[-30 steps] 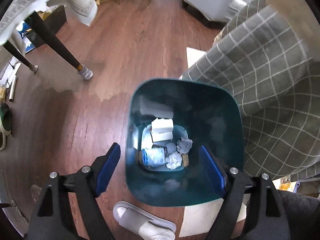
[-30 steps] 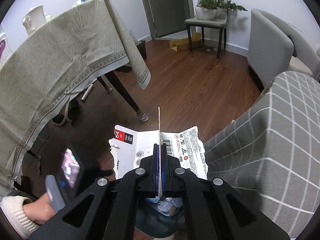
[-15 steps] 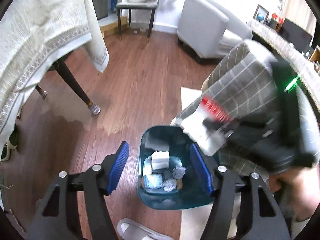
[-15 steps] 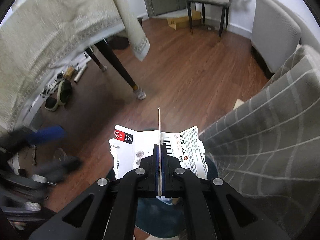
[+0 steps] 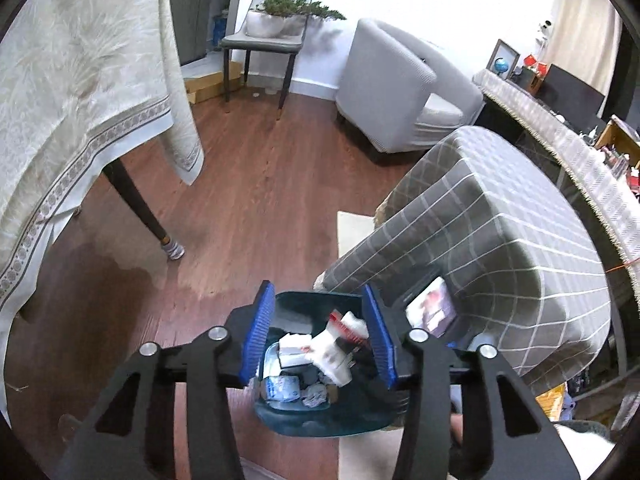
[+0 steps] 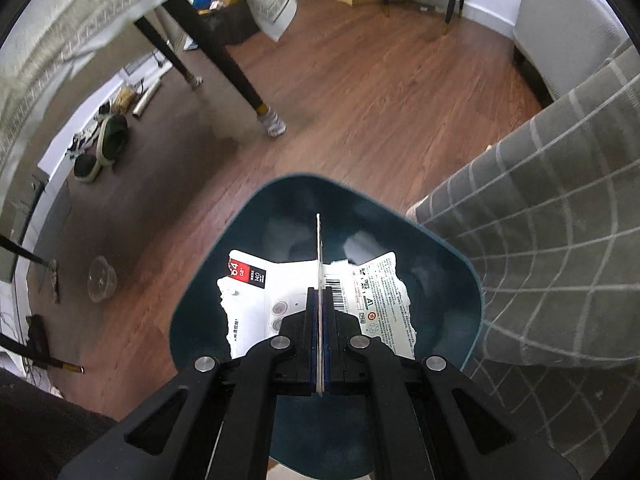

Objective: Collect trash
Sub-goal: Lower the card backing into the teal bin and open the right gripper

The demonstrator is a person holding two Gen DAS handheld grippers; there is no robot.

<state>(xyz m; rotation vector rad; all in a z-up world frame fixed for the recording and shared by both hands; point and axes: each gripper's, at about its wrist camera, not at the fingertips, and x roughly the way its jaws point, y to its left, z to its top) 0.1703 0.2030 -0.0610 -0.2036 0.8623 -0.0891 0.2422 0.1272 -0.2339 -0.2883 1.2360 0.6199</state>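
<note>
Torn card (image 6: 320,300), held edge-on over the open mouth of the bin (image 6: 460,264), placed for a straight drop. Right hand-held gripper (image 6: 319,304) clamped on the card. Left hand-held gripper (image 5: 319,340) spread wide and empty, above the bin (image 5: 320,420), where wrappers (image 5: 286,386) and cartons already lie. Bin on the floor (image 6: 360,100), beside the checked cover (image 6: 560,200).

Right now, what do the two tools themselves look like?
Both match: the left tool and right tool have matte black angular linkage arms with triangular cut-outs, round silver pivot bolts, and blue ribbed finger pads. No cables, markings or sleeves are visible.
</note>
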